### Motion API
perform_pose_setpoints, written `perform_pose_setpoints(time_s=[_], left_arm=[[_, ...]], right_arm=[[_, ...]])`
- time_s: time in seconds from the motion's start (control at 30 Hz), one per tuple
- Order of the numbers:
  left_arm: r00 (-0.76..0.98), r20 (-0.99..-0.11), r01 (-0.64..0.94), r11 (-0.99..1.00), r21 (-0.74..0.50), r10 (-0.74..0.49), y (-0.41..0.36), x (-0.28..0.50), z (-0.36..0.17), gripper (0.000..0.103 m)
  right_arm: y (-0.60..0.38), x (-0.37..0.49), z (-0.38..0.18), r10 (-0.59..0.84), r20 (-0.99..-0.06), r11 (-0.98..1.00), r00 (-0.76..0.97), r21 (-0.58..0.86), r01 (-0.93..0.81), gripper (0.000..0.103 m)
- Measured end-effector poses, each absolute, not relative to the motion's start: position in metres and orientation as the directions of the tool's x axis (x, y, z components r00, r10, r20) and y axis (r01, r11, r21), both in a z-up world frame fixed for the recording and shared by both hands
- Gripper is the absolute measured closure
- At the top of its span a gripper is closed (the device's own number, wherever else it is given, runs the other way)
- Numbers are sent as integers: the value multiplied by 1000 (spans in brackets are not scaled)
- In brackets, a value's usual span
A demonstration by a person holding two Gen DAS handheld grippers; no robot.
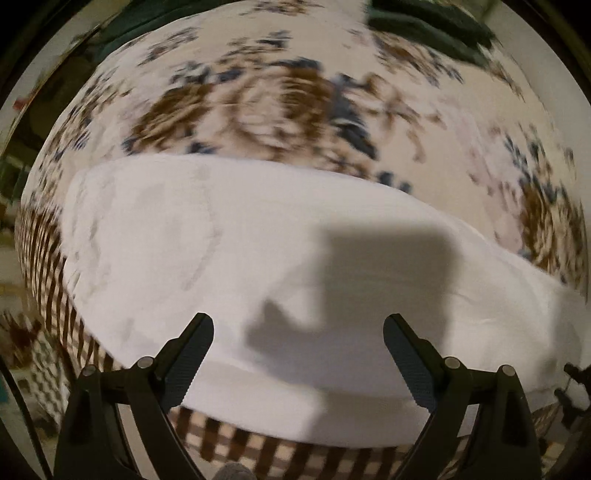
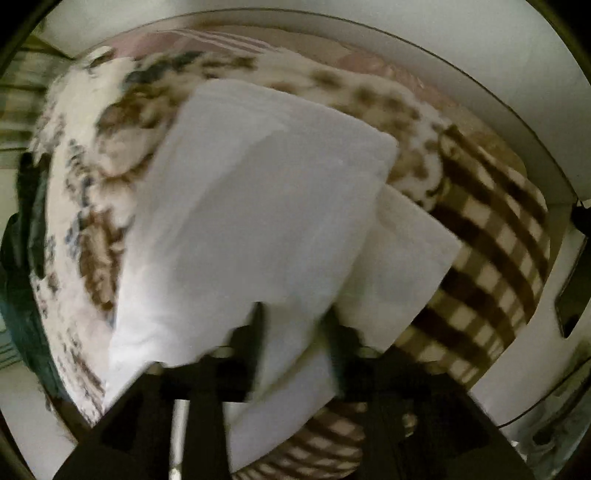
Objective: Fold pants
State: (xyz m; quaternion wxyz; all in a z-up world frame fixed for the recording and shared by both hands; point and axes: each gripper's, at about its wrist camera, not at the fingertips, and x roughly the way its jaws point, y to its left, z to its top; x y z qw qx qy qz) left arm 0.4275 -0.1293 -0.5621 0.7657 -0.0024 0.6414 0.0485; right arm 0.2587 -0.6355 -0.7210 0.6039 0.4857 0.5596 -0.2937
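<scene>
The white pants (image 1: pixel 258 258) lie folded on a bed covered with a floral blanket (image 1: pixel 258 103). My left gripper (image 1: pixel 298 332) is open and empty, hovering just above the near part of the pants. In the right wrist view the pants (image 2: pixel 258 206) lie in stacked layers, one lower layer sticking out to the right. My right gripper (image 2: pixel 295 321) is low at the pants' near edge, with white cloth between its blurred fingers (image 2: pixel 255 332); the jaws stand partly apart.
A brown and cream checked blanket (image 2: pixel 491 251) hangs over the bed's edge beside the pants. Dark green cloth (image 1: pixel 436 26) lies at the far side of the bed. A white wall (image 2: pixel 480 66) stands behind the bed.
</scene>
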Motion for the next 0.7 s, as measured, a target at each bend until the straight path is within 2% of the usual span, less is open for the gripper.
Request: perform_pose_setpoints(time_s=[0.13,0.37,0.47,0.7], left_arm=[[154,-987,-214,977,2,35,-63,418,-555,9],[122,-992,-466,880,-96,-44,74,410,-567,9],[122,-987,-552,820,-152,-101,124,416,-583,9],[98,-986,-639,751,-167,-136,168,428,-617,9]], right_arm=[[-584,276,-712,287,-932,400,222,327,856,48],[-456,305,-754,503,-837,352,218,429,832,48],[-410,321,-765,514,-826,345,232,447,825,48],[-357,358,-779,474,-840,322,265,445,836,48]])
